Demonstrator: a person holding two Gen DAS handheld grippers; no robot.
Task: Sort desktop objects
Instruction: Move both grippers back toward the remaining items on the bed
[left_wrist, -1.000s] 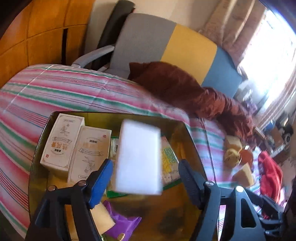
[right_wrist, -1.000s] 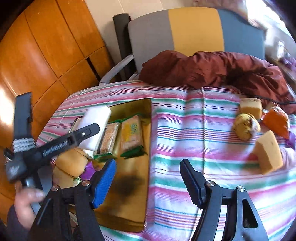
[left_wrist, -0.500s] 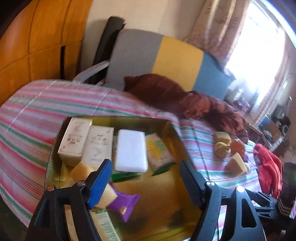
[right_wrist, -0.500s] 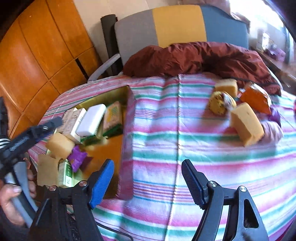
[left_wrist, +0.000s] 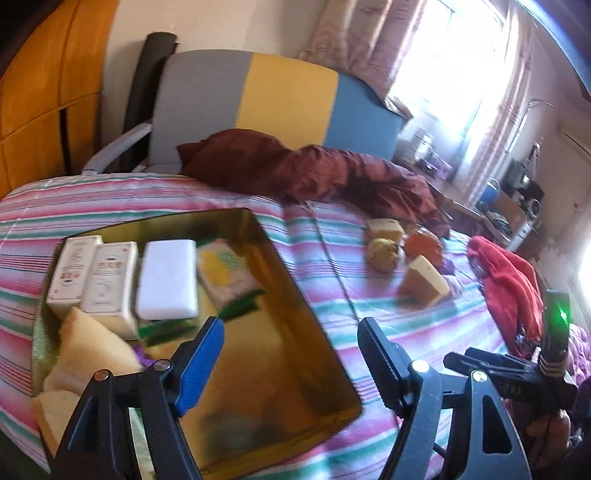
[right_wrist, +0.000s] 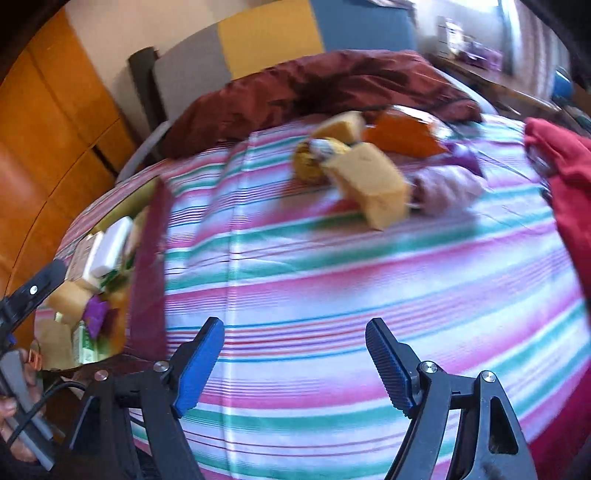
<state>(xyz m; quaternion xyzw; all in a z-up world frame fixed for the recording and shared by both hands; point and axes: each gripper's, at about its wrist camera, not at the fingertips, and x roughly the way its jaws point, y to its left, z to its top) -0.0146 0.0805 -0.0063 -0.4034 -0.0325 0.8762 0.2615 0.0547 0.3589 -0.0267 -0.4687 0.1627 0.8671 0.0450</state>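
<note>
A gold tray (left_wrist: 295, 295) on the striped cloth holds two white boxes (left_wrist: 92, 273), a white block (left_wrist: 168, 278), a yellow-green packet (left_wrist: 225, 273), yellow sponges (left_wrist: 88, 354) and a purple packet (right_wrist: 96, 312). My left gripper (left_wrist: 291, 343) hangs open over the tray's near right part, holding nothing. To the right lies a loose pile: a yellow sponge wedge (right_wrist: 373, 181), a round yellow lump (right_wrist: 312, 160), an orange packet (right_wrist: 399, 136) and another sponge (left_wrist: 384, 229). My right gripper (right_wrist: 295, 343) is over bare cloth short of that pile, its jaws opening with nothing between them.
A dark red blanket (left_wrist: 314, 173) lies along the far side before a grey, yellow and blue chair back (left_wrist: 258, 99). A red cloth (right_wrist: 569, 173) sits at the right edge. Wooden panelling (right_wrist: 55, 129) stands at the left. A hand (right_wrist: 14, 402) grips the left tool.
The white block left my left gripper and now lies in the tray beside the boxes. Both grippers swung to the right, the right one away from the tray and nearer the loose pile.
</note>
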